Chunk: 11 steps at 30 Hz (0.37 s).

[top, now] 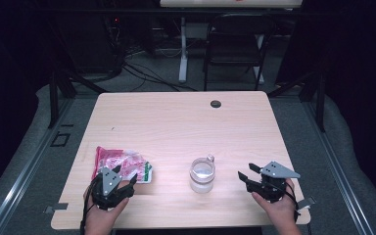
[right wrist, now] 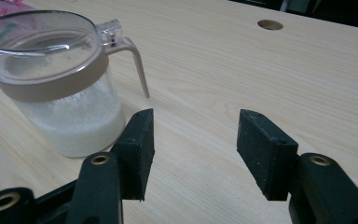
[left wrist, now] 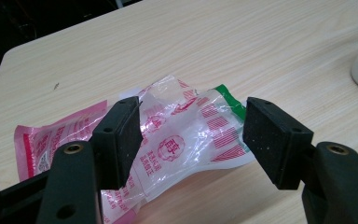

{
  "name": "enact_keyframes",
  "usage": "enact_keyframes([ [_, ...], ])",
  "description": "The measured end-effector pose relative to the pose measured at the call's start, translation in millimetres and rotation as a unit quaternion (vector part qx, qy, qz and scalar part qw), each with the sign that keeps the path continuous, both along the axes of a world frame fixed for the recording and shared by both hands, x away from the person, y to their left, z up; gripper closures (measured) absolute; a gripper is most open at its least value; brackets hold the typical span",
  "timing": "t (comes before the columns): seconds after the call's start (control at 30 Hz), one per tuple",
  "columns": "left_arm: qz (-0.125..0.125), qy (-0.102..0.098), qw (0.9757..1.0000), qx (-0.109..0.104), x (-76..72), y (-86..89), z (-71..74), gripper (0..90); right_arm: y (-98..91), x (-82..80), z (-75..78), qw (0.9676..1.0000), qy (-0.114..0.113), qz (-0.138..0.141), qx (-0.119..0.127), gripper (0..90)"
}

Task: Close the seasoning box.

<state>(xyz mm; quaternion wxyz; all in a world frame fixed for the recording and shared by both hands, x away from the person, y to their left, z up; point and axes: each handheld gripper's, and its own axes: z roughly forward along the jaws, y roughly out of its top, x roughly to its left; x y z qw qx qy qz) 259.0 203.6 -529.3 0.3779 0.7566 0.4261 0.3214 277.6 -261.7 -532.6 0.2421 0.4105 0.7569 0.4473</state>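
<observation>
Nearby — left gripper (left wrist: 193, 140) agape over packet (left wrist: 186, 140), table edge (top: 176, 226) close.

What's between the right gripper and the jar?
Nothing: only bare table separates the right gripper from the jar in the high view. The right gripper view agrees, with the jar ahead-left of its open jaws.

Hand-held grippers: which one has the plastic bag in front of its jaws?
The left hand-held gripper, open over the red-and-white plastic bag; the right hand-held gripper faces the jar.
</observation>
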Motion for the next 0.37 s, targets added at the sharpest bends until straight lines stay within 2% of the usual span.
enact_keyframes([
  [0.17, 0.000, 0.006, 1.0000, -0.002, 1.5, -0.4, -1.4, 37.0, 2.0, 3.8, -4.2, 1.0000, 0.007, 0.002, -0.005, 46.4],
  [0.37, -0.001, 0.004, 1.0000, -0.002, 0.9, -0.7, -0.8, 36.9, 4.8, 3.1, -4.8, 0.9999, 0.007, 0.003, -0.008, 46.1],
])
